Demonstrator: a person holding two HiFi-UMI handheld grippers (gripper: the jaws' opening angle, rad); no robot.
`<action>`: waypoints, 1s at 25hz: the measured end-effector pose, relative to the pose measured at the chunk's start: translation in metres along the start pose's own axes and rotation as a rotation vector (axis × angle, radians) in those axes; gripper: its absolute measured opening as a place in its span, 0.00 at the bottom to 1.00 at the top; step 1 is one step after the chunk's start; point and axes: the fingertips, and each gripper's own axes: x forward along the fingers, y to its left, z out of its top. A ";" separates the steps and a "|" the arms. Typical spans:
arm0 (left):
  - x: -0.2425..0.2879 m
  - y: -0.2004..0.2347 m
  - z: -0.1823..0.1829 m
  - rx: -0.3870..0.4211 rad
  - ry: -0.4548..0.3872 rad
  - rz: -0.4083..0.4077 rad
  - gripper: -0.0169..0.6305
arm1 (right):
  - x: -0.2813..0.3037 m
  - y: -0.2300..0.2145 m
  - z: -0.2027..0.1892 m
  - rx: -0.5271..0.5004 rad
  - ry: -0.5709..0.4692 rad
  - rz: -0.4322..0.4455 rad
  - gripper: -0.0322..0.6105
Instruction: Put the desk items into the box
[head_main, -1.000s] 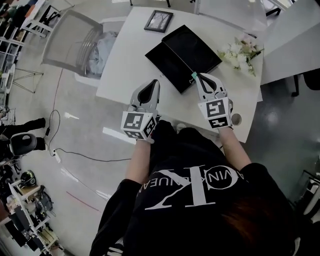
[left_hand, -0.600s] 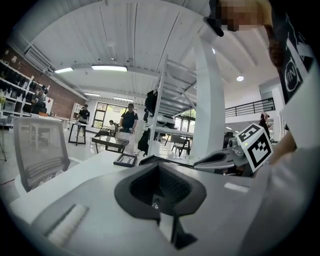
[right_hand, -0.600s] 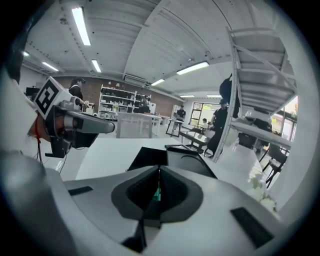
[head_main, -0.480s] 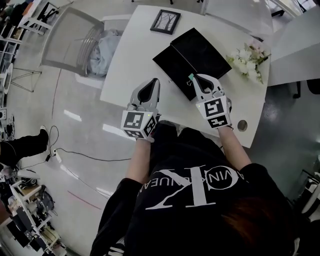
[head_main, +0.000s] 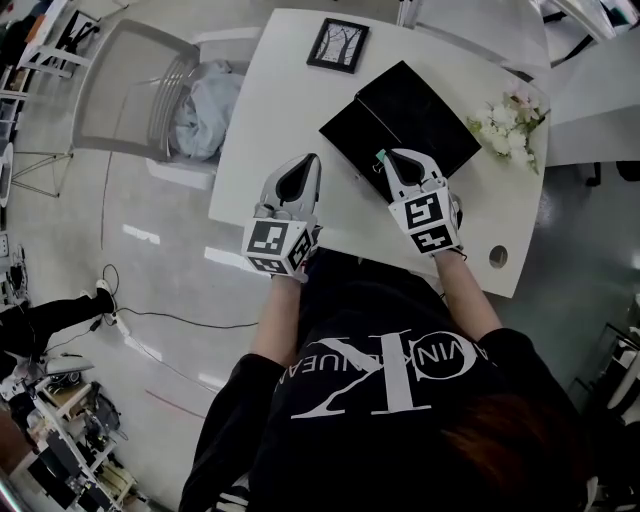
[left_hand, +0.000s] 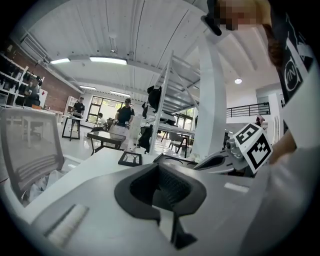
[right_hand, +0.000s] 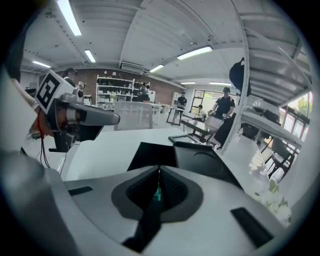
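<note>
An open black box (head_main: 418, 105) lies on the white desk (head_main: 270, 120) with its flat black lid (head_main: 355, 140) beside it. My right gripper (head_main: 383, 156) hovers over the lid's near edge, shut on a small green item (right_hand: 157, 193) that only peeks out between the jaws. The left gripper (head_main: 314, 160) is held over the bare desk to the left of the lid, shut with nothing in it. A framed picture (head_main: 337, 45) lies at the far edge, and a bunch of white flowers (head_main: 510, 120) to the right of the box.
A mesh chair (head_main: 140, 85) with a pale cloth (head_main: 205, 100) on it stands left of the desk. A round cable hole (head_main: 498, 256) sits near the desk's front right corner. Another white table (head_main: 590, 90) adjoins on the right. People stand far off.
The head view has shifted, so the desk and box sit further right and lower in the picture. Both grippers keep nearly the same pose and both stay shut.
</note>
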 end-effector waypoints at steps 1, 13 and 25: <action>0.002 0.004 -0.001 0.003 0.005 -0.005 0.04 | 0.005 0.001 0.001 0.002 0.006 0.000 0.08; 0.018 0.036 -0.008 -0.019 0.036 -0.060 0.04 | 0.046 0.008 -0.002 -0.011 0.139 0.000 0.08; 0.026 0.055 -0.012 -0.041 0.051 -0.105 0.04 | 0.065 0.012 -0.004 -0.021 0.205 -0.028 0.08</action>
